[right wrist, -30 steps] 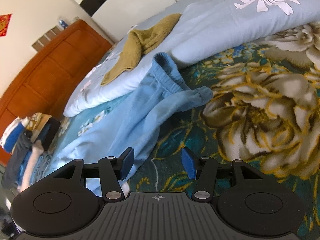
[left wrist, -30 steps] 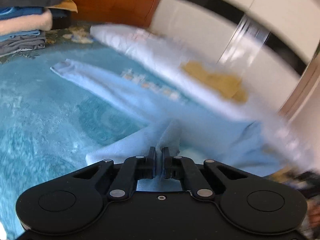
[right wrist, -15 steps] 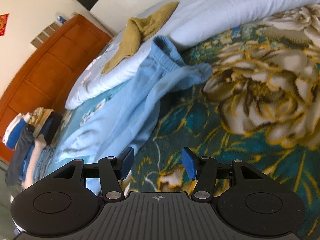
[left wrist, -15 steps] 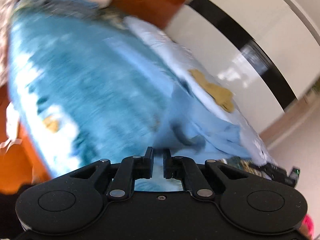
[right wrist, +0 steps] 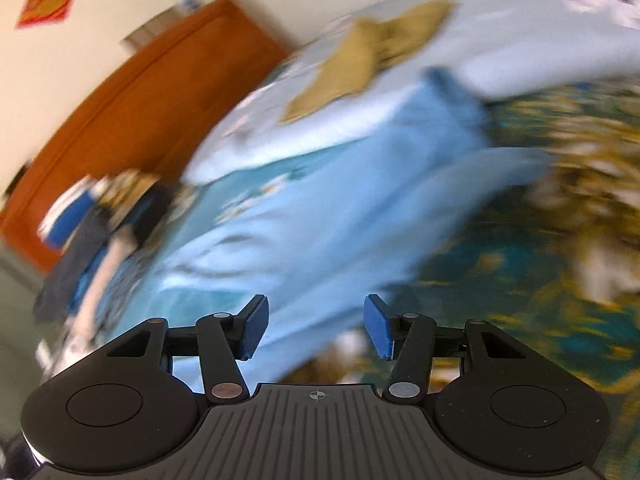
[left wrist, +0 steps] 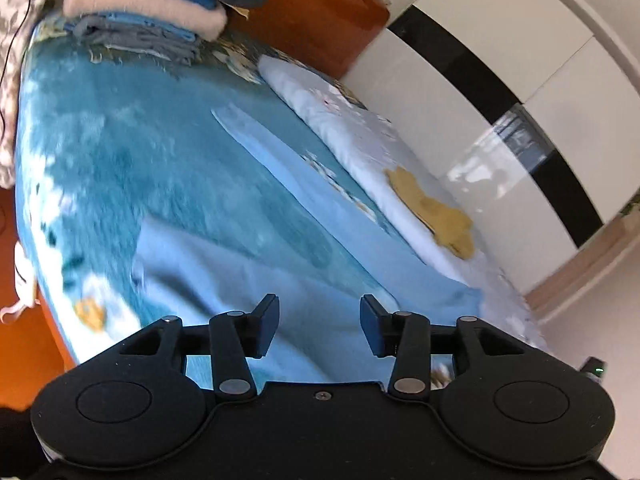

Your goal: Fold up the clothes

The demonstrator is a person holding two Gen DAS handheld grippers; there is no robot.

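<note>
Your left tongs have just been opening, nothing between them; your right tongs gape empty; the light blue trousers lie unfolded mid-bed, while a folded stack sits at the far corner.

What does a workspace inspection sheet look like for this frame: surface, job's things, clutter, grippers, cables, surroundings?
Surface: bed with a teal floral blanket; a pale quilt lies along its far side.
Job's things: light blue garment spread on the blanket, part of it lying below the left gripper; stack of folded clothes near the headboard.
Clutter: mustard cloth on the quilt.
Grippers: left gripper has just been opening, nothing between its pads; right gripper open, holding nothing, over the garment's edge.
Cables: thin dark cord at the left edge of the left wrist view.
Surroundings: orange-brown wooden headboard, white wall panels with a black band, red paper decoration on the wall.
</note>
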